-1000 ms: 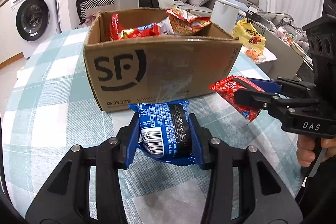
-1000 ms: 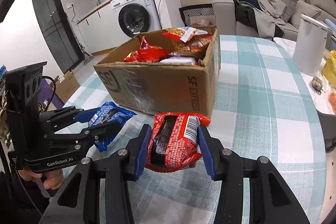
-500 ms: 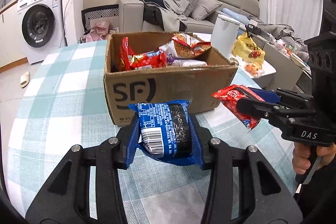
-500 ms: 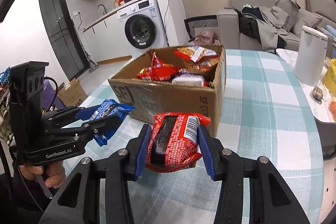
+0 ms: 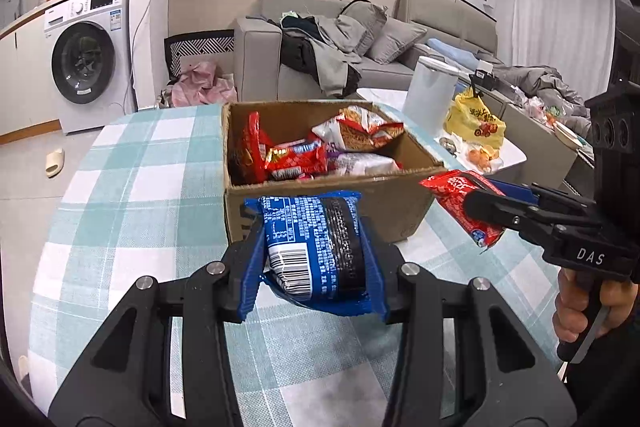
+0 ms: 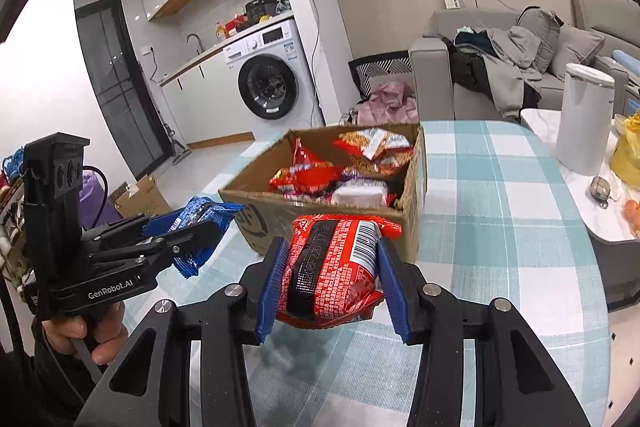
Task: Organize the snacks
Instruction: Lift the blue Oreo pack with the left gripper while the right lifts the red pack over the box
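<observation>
My left gripper [image 5: 314, 255] is shut on a blue snack packet [image 5: 316, 247], held above the table just in front of the open cardboard box [image 5: 384, 199]. My right gripper [image 6: 330, 277] is shut on a red snack packet [image 6: 332, 275], raised near the box's near corner [image 6: 408, 223]. The box holds several red and white snack packets [image 5: 296, 157]. In the left wrist view the right gripper [image 5: 486, 207] with the red packet [image 5: 460, 205] is at the right. In the right wrist view the left gripper [image 6: 200, 227] with the blue packet [image 6: 196, 217] is at the left.
The table has a teal and white checked cloth [image 5: 132, 187]. A white canister [image 6: 584, 123] and a yellow bag [image 5: 474, 121] stand on a side table to the right. A sofa [image 5: 360, 47] and washing machine [image 5: 86, 59] are behind.
Both grippers have risen with their packets, so I now look down into the box from higher up. The grips are unchanged.
</observation>
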### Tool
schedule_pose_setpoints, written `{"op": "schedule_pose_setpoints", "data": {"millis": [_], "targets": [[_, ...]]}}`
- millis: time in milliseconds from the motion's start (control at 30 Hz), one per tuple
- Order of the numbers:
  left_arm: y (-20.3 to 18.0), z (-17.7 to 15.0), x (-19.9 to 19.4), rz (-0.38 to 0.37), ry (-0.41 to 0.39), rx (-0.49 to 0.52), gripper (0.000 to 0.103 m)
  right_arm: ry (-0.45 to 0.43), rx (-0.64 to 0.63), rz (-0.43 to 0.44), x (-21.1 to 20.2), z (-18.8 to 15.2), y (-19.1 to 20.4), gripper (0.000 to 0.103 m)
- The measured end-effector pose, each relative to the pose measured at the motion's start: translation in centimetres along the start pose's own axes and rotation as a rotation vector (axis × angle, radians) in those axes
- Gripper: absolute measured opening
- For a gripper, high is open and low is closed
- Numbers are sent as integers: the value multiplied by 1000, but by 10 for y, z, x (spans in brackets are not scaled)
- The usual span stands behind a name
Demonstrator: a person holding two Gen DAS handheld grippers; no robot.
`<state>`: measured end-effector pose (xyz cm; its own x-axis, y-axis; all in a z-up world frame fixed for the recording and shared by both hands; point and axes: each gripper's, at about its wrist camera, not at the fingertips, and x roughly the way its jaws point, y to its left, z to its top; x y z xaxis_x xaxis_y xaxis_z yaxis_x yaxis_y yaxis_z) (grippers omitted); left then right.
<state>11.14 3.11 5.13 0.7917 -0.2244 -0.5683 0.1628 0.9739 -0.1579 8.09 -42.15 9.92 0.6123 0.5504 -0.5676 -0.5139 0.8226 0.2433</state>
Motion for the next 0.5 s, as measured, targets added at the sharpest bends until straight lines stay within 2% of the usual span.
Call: {"op": "schedule_pose_setpoints", "data": {"millis": [300, 500], "targets": [[3, 30, -10, 14, -51, 3, 41, -55, 15, -6, -7, 26, 4, 46], [10, 48, -2, 26, -60, -2, 41, -70, 33, -11, 1, 41, -1, 46]]}}
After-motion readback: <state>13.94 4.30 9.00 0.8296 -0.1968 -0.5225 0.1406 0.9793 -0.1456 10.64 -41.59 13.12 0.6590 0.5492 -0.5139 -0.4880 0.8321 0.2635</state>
